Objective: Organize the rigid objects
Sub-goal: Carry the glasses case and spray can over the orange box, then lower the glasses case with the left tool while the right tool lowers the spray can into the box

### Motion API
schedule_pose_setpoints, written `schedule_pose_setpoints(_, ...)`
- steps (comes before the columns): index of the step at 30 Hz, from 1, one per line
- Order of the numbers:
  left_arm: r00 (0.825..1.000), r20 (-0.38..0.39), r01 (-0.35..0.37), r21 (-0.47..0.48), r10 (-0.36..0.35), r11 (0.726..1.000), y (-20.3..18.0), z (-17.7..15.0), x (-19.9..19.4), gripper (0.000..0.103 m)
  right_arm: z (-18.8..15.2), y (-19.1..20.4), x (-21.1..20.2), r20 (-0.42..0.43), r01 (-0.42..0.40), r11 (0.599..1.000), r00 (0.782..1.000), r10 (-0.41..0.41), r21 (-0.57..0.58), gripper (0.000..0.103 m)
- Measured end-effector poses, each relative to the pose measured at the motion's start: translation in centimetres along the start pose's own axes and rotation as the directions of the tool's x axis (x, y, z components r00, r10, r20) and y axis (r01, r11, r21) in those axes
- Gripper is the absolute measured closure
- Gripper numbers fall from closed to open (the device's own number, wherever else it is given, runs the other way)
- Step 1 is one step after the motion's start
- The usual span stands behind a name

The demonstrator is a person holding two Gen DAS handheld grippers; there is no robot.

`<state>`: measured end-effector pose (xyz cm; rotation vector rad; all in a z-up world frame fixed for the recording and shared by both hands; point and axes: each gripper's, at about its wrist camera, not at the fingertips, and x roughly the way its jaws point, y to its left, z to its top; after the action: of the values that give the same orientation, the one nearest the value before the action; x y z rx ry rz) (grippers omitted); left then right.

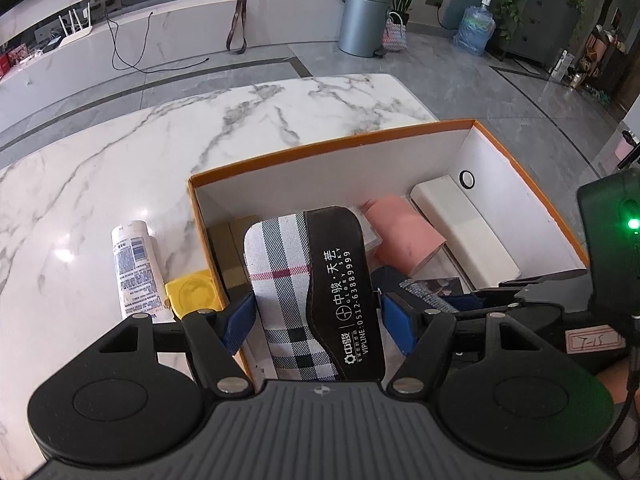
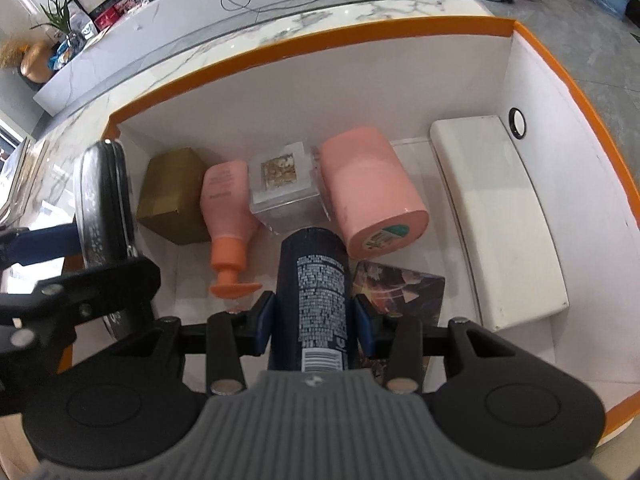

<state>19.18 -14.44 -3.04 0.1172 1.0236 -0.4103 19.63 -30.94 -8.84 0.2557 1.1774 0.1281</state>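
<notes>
My left gripper (image 1: 318, 312) is shut on a plaid and black case (image 1: 312, 288), held over the left end of the orange-rimmed box (image 1: 336, 142). The case also shows on edge in the right wrist view (image 2: 104, 204). My right gripper (image 2: 314, 314) is shut on a dark blue spray can (image 2: 314, 292), held low inside the box (image 2: 304, 46). In the box lie a gold carton (image 2: 172, 196), a pink pump bottle (image 2: 228, 208), a clear square box (image 2: 280, 188), a pink cylinder (image 2: 372, 192), a white case (image 2: 500, 220) and a dark printed card (image 2: 404, 292).
On the marble table (image 1: 160, 144), left of the box, lie a white tube (image 1: 134, 268) and a yellow lid (image 1: 194, 292). Behind the table are a long white counter (image 1: 172, 40), a grey bin (image 1: 366, 20) and a water jug (image 1: 476, 28).
</notes>
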Motion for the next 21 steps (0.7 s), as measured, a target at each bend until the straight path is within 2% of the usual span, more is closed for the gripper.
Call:
schedule_pose_setpoints(5, 1.000, -0.005, -0.003, 0.000, 0.003, 1.000, -0.1, -0.1, 0.1, 0.024, -0.2, -0.4, -0.5, 0.036, -0.013, 1.000, 0.999, 0.012, 0.024, 0.061)
schedule_pose_setpoints(10, 1.000, -0.015, -0.012, 0.000, 0.012, 1.000, -0.3, 0.0, 0.3, 0.024, -0.3, -0.8, -2.7, 0.116, -0.029, 0.999, 0.993, 0.025, 0.036, 0.061)
schedule_pose_setpoints(14, 0.999, -0.029, -0.023, 0.002, 0.023, 1.000, -0.4, 0.1, 0.8, 0.024, -1.2, -1.1, -4.3, 0.217, -0.052, 0.997, 0.975, 0.037, 0.063, 0.065)
schedule_pose_setpoints(18, 0.998, -0.048, -0.045, 0.026, 0.046, 0.999, -1.0, 0.3, 1.3, 0.024, -2.5, -1.0, -4.8, 0.315, -0.025, 0.997, 0.949, 0.000, 0.076, 0.065)
schedule_pose_setpoints(21, 0.996, -0.059, -0.060, 0.046, 0.062, 0.997, -1.5, 0.4, 1.7, 0.024, -2.7, -1.8, -5.2, 0.357, -0.059, 0.990, 0.934, 0.009, 0.131, 0.065)
